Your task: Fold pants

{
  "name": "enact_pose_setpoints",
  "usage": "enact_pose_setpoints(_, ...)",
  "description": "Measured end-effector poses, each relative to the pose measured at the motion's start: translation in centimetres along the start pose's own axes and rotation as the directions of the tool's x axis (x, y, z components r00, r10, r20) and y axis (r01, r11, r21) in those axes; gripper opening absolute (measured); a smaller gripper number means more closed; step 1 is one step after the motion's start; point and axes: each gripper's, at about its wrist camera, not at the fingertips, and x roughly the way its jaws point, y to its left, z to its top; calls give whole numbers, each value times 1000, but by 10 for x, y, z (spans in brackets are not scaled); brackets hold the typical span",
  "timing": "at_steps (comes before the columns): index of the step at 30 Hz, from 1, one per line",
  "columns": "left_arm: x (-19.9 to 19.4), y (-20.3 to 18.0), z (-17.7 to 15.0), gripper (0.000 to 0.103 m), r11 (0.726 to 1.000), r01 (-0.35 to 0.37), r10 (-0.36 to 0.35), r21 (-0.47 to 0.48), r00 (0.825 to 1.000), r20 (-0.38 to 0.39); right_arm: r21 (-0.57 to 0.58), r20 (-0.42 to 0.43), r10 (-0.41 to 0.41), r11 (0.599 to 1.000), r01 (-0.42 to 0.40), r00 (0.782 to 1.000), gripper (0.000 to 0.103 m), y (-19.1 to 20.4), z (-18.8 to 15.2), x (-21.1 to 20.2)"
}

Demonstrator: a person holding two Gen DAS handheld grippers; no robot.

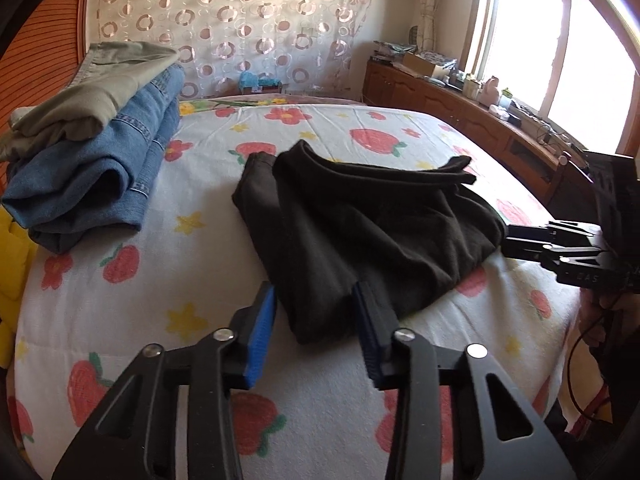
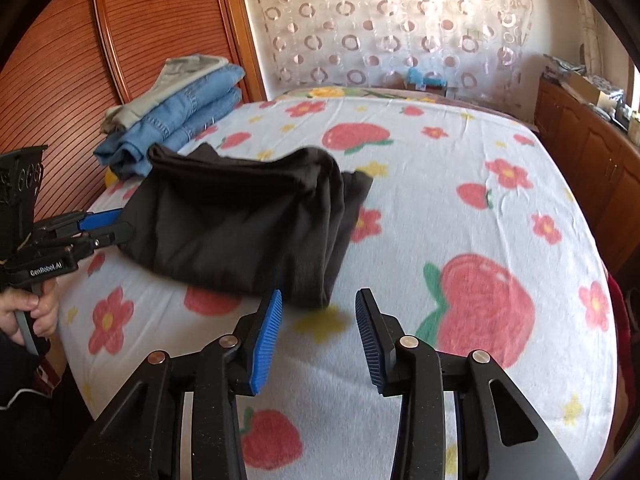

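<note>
Here, two hand-held grippers over one bed (image 1: 120,344), both around the black pants (image 1: 360,220) as landmark. Left hand-held gripper (image 1: 316,320): jaws partly apart, straddling the near folded corner of the black pants, cloth between the blue pads (image 1: 262,332); cannot tell whether pressing on it. Right hand-held gripper (image 2: 318,320): jaws partly apart, nothing between them, hovering over the flowered sheet just beside the near right corner of the black pants (image 2: 248,220). Seen from the left wrist, right hand-held gripper (image 1: 506,240) touching or nearly touching the right edge of the black pants. One pair of black pants, folded into a thick bundle, lying mid-bed. Beyond and left of the black pants, one stack of two folded garments: one pair of blue jeans (image 1: 92,184) below, one pale khaki piece (image 1: 100,92) on top. One hand (image 2: 34,312) gripping the left handle.
</note>
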Motion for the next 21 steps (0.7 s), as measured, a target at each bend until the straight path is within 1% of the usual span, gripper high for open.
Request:
enact_pose_setpoints(3, 4, -2, -1, 33, 1000, 0, 0, 6, 1000, -10, -1, 3, 5, 1000, -5, 1000, 35, -1, 2, 2)
enact_pose_setpoints(4, 5, -2, -1, 30, 1000, 1, -1, 5, 1000, -13, 3, 2, 8, 1000, -8, 1000, 31, -1, 4, 4)
enact_pose_setpoints(5, 5, -2, 0, 26, 1000, 4, -4, 5, 1000, -13, 3, 2, 11, 1000, -11, 1000, 27, 0, 6, 6)
enact_pose_setpoints(6, 6, -3, 1, 22, 1000, 5, -5, 4, 1000, -12, -1, 3, 14, 1000, -14, 1000, 26, 1, 7, 7)
enact_pose_setpoints(8, 5, -3, 1, 12, 1000, 3, -3, 4, 1000, -3, -12, 4, 27, 1000, -27, 1000, 13, 3, 8, 11)
enact_pose_setpoints(9, 3, -3, 1, 11, 1000, -2, 2, -1, 1000, 4, -13, 5, 38, 999, -38, 999, 11, 4, 7, 11)
enact_pose_setpoints(11, -1, -4, 2, 10, 1000, -7, 7, -9, 1000, 23, -9, 15, 32, 999, -32, 999, 6, 3, 5, 10)
enact_pose_setpoints(13, -10, -6, 5, 10, 1000, 1, -1, -13, 999, 46, 7, 34, 11, 1000, -11, 999, 4, 2, 3, 4)
enact_pose_setpoints(19, -36, -15, 7, 10, 999, 26, -27, 19, 996, 85, 1, 68, 17, 1000, -17, 998, 3, 10, -3, -23)
enact_pose_setpoints(21, -36, -15, 4, 10, 999, 30, -32, 34, 997, 76, 3, 67, 25, 1000, -25, 997, 3, 11, -7, -29)
